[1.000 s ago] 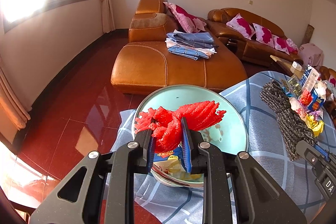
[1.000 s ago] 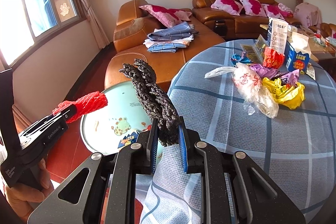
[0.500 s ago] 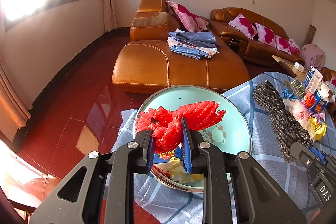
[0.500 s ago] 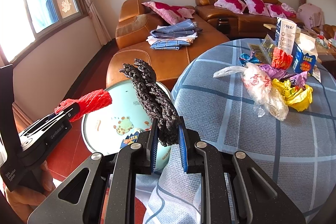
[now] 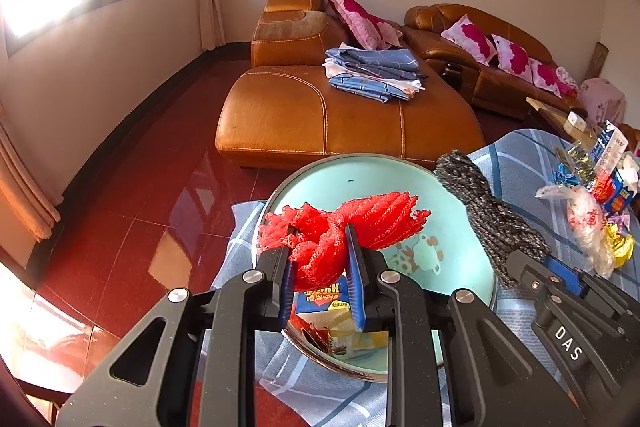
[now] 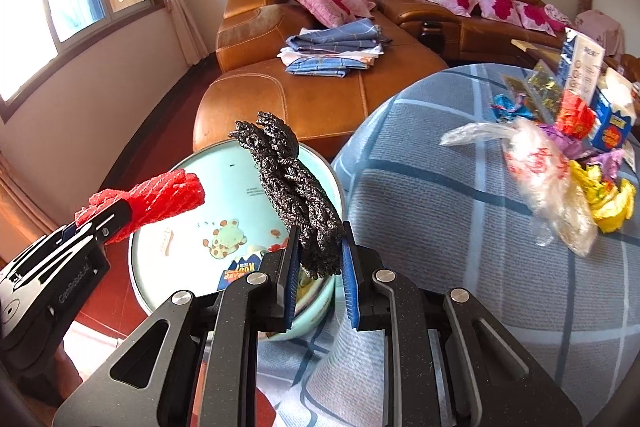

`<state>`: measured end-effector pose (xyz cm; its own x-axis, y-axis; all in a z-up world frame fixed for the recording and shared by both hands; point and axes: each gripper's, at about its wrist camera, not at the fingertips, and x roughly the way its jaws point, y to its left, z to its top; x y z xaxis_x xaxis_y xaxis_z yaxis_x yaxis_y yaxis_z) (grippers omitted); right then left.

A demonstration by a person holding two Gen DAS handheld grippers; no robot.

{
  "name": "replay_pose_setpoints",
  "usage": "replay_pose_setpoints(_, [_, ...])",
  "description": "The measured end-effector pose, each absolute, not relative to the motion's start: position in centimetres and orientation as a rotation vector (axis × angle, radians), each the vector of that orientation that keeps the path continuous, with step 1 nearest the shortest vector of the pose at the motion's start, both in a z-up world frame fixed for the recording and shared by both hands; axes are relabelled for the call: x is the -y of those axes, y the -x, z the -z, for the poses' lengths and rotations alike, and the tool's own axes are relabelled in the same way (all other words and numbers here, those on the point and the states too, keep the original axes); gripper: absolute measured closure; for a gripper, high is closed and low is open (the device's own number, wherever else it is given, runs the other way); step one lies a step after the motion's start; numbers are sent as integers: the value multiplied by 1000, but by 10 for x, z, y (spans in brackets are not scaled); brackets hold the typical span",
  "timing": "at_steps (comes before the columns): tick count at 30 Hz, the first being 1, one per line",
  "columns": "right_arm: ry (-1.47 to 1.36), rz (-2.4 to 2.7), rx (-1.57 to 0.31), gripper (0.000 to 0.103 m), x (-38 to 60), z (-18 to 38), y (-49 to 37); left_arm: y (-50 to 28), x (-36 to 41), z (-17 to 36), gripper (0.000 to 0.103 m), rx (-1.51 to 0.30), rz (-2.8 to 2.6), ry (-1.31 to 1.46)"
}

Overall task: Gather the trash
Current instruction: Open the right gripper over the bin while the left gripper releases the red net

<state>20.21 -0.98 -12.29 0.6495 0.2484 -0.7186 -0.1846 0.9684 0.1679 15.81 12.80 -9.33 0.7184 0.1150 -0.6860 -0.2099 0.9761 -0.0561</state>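
1. Currently, my left tongs (image 5: 318, 267) are clamped nearly shut on a red net (image 5: 340, 227), crushed at the middle, its ends fanning out above the basin (image 5: 360, 179).
2. My right tongs (image 6: 318, 261) carry a black net (image 6: 296, 195) that stands upright between the pads. The jaws have just been opening: a gap now shows on the right-hand pad, while the net leans on the left one. I judge the hold to be loosening, not yet let go.
3. Basin: pale green, cartoon print inside, sitting at the worktop (image 6: 460, 207) edge on the checked cloth. A carton (image 5: 324, 301) and wrappers already lie in it.
4. Handling, both nets: my guess is foam mesh sleeves, very light, soft and springy. They squash under the pads and rebound when freed. Not fragile or slippery, and a mid-length pinch holds well; a light piece may cling to a pad, so open wide and low over the basin.
5. Still to collect: a clear bag (image 6: 548, 179), yellow wrapper (image 6: 608, 203), purple and red wrappers and a blue carton (image 6: 612, 123), clustered at the far right of the worktop, well apart from the basin.
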Motion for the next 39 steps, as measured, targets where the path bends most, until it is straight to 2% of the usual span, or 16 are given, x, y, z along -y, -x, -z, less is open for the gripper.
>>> replay_pose_setpoints(1, [-91,-260,-840,69,9,125,-205,-159,-128,94,81,-751,-181,134])
replay_pose_setpoints(3, [-107,-249,-834,64,13,127,-205,-160,-129,97,81,-757,-181,136])
replay_pose_setpoints(18, [-155,-144,-723,64,61,108,-158,-169,-120,103,80,-769,-166,109])
replay_pose_setpoints(21, [-169,-138,-715,64,69,105,-148,-168,-116,104,62,-766,-159,103])
replay_pose_setpoints(22, [-177,-135,-711,64,72,104,-145,-166,-115,104,48,-762,-168,98])
replay_pose_setpoints(23, [-184,-133,-710,64,74,104,-143,-165,-113,103,45,-756,-176,92])
replay_pose_setpoints(27, [-194,-119,-699,64,77,101,-138,-161,-108,99,44,-743,-177,66])
replay_pose_setpoints(32, [-214,-97,-685,64,87,96,-131,-155,-103,95,22,-733,-183,67])
replay_pose_setpoints(39, [-230,-62,-678,63,104,95,-122,-146,-99,86,10,-713,-191,82])
